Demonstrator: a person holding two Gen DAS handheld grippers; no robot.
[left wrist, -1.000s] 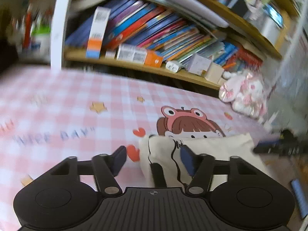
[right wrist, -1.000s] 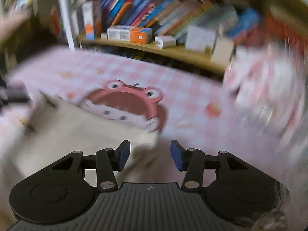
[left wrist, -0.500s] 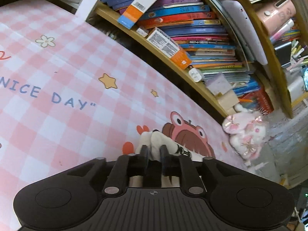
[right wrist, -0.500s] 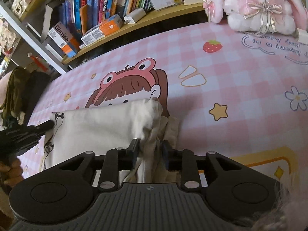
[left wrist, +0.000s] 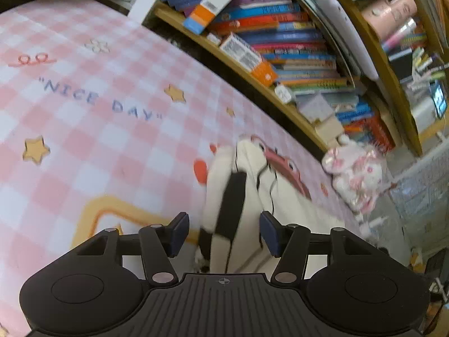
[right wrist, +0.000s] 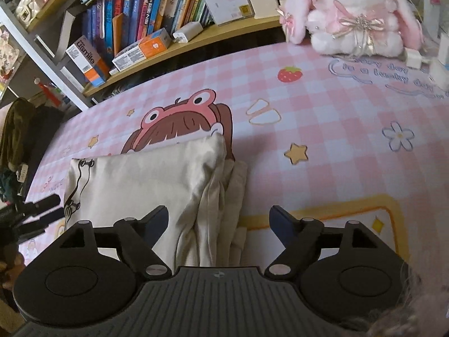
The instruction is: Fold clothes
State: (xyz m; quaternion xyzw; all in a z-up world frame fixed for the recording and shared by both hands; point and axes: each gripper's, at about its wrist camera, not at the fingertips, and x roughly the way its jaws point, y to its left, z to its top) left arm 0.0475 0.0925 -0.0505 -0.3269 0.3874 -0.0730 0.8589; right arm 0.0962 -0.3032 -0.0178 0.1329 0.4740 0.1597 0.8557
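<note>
A cream garment (right wrist: 146, 177) with a black line drawing lies folded on the pink checked cloth (right wrist: 322, 129). In the right wrist view my right gripper (right wrist: 219, 224) hangs over its bunched right edge; its jaws are opening and the pads stand clear of the fabric between them. In the left wrist view the garment's (left wrist: 283, 207) other end, with a black band, lies between the fingers of my left gripper (left wrist: 223, 234); those jaws are opening too and do not press on it. The left gripper (right wrist: 42, 210) also shows at the garment's left edge in the right wrist view.
A wooden shelf (right wrist: 196, 45) packed with books and boxes runs along the back of the cloth. A pink and white plush rabbit (right wrist: 350, 14) sits at the back right, with small white boxes (right wrist: 437, 56) beside it. Dark clothing (right wrist: 16, 129) hangs at the left.
Both grippers were shut on the garment's edges half a second ago; now both have let go and stand spread, and the folded garment lies flatter on the cloth.
</note>
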